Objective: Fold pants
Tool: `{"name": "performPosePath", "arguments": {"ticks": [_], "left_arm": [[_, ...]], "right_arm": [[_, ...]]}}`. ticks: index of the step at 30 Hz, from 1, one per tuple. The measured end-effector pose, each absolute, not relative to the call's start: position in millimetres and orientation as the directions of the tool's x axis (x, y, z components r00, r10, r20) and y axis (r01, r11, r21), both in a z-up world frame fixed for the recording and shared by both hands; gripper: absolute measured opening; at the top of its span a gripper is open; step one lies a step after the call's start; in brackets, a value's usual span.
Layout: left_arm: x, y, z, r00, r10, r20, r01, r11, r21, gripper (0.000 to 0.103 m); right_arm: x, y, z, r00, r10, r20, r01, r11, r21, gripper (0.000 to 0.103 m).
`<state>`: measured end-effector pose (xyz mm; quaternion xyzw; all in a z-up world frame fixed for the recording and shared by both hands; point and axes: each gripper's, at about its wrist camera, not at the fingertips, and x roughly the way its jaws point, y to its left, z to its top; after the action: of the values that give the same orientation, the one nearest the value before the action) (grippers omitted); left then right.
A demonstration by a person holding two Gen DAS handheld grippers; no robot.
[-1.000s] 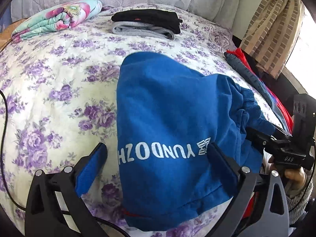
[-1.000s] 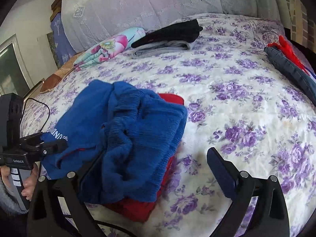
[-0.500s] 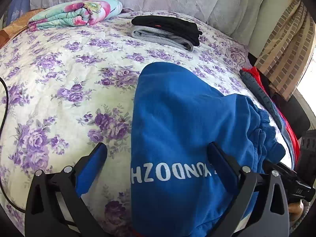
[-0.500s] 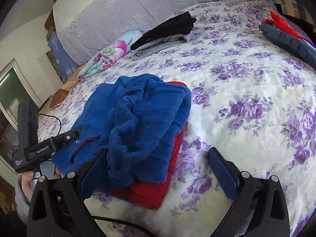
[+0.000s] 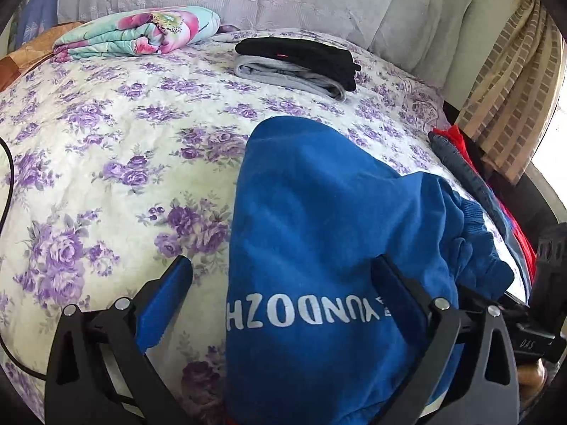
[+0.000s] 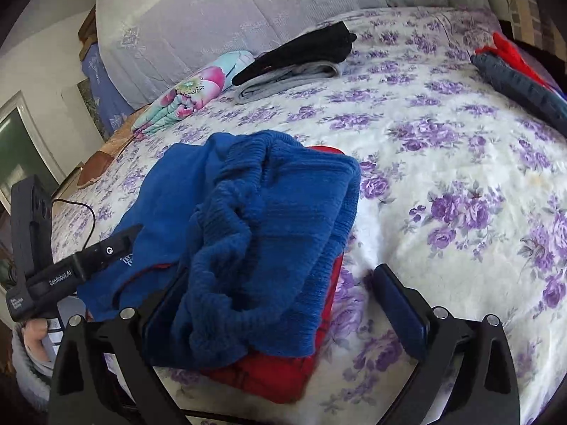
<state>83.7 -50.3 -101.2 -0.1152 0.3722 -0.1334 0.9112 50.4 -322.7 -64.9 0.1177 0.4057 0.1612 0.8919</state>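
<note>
1. We count one pair of blue pants (image 5: 319,233), folded into a bundle near the front edge of a bed with a purple-flowered bedspread (image 5: 106,134); white lettering reading "YUNDOZH" runs upside down across the near fold.
2. In the right wrist view, the ribbed blue waistband end lies heaped on top of one folded red garment (image 6: 280,372), which shows beneath the pants at their near and far edges.
3. We see one stack of two folded items at the far side of the bed, a black garment (image 5: 301,58) lying on a grey garment (image 5: 283,76).
4. One rolled floral blanket (image 5: 138,32) rests by the headboard, and one pile of dark blue and red clothes (image 6: 514,74) lies at the bed's right edge.
5. Our left gripper (image 5: 283,279) stands wide open, its fingers apart; the blue fabric spreads between them, with the right finger set against the cloth, and nothing is clamped.
6. Our right gripper (image 6: 283,294) is likewise spread wide; its left finger sits tucked against the side of the blue bundle, its right finger over bare bedspread.
7. A hand (image 6: 35,336) grips the left tool's handle.
</note>
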Motion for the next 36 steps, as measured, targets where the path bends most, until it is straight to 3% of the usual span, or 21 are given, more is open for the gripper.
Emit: {"name": "performPosePath", "arguments": {"ticks": [14,19,24,36], "left_arm": [[77.9,-47.5,-101.5,0.669,-0.346,-0.658,0.169,0.933,-0.318,0.099],[73.1,-52.1,-99.2,0.693,-0.311,-0.65,0.165,0.947,-0.276,0.099],[68.3,-61.5,-91.6,0.725,-0.252,-0.641,0.199,0.968,-0.155,0.099],[64.5,-62.8,-89.1,0.717,-0.259,-0.647,0.208,0.966,-0.157,0.098]], "right_arm": [[39.0,-327.1,-66.1,0.615,0.433,-0.659,-0.261,0.9,0.348,0.099],[38.2,-327.1,-65.0,0.621,0.431,-0.655,-0.254,0.901,0.352,0.099],[39.1,-327.0,-65.1,0.618,0.426,-0.661,-0.244,0.903,0.354,0.099],[37.2,-325.4,-63.0,0.623,0.436,-0.65,-0.243,0.897,0.369,0.1]]}}
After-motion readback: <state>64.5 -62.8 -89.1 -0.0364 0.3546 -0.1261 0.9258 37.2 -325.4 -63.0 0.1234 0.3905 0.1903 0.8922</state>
